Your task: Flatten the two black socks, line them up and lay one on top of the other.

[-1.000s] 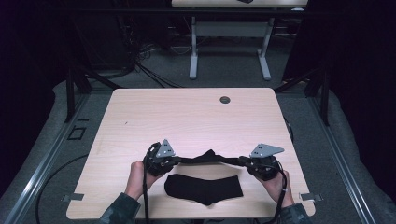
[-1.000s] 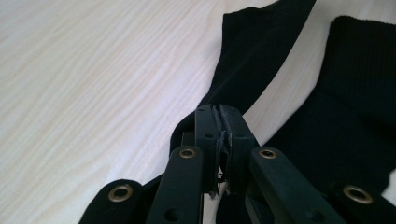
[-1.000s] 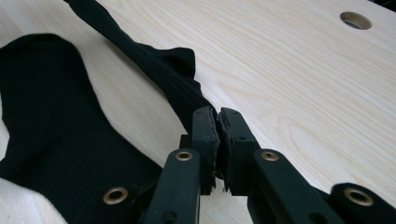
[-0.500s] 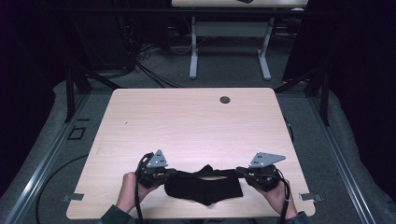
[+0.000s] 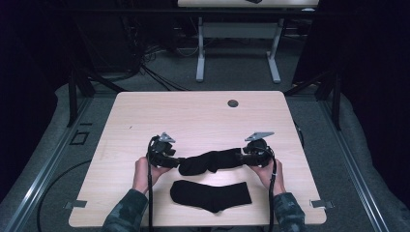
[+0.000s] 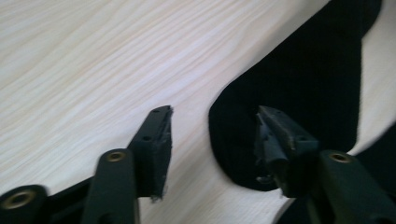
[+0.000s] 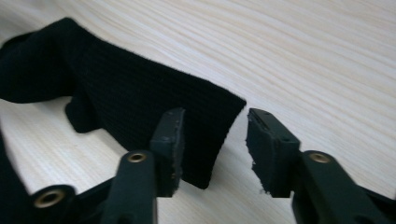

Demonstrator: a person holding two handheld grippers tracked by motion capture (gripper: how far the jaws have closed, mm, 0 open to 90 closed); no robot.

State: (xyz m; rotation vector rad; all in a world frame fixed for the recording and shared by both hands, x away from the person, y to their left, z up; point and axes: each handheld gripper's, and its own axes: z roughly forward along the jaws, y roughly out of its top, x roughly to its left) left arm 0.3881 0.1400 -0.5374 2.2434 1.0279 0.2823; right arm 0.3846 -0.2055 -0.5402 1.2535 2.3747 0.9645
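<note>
High view: far sock (image 5: pixel 211 161) flat on table (image 5: pixel 203 113) between left gripper (image 5: pixel 175 160) and right gripper (image 5: pixel 241 158), near sock (image 5: pixel 211 195) just below it; left gripper view: jaws just opened, toe end released; right gripper view: jaws just opened, cuff lying free.

Two black socks on table, near front edge. Farther sock (image 5: pixel 211 161): ribbed knit, lying flat, stretched left-right, slightly bent in middle, rounded toe end (image 6: pixel 243 140) at left, straight cuff edge (image 7: pixel 219 126) at right. Nearer sock (image 5: pixel 211 195): flat, lengthwise left-right, small bulge at front edge, just apart from farther sock.
</note>
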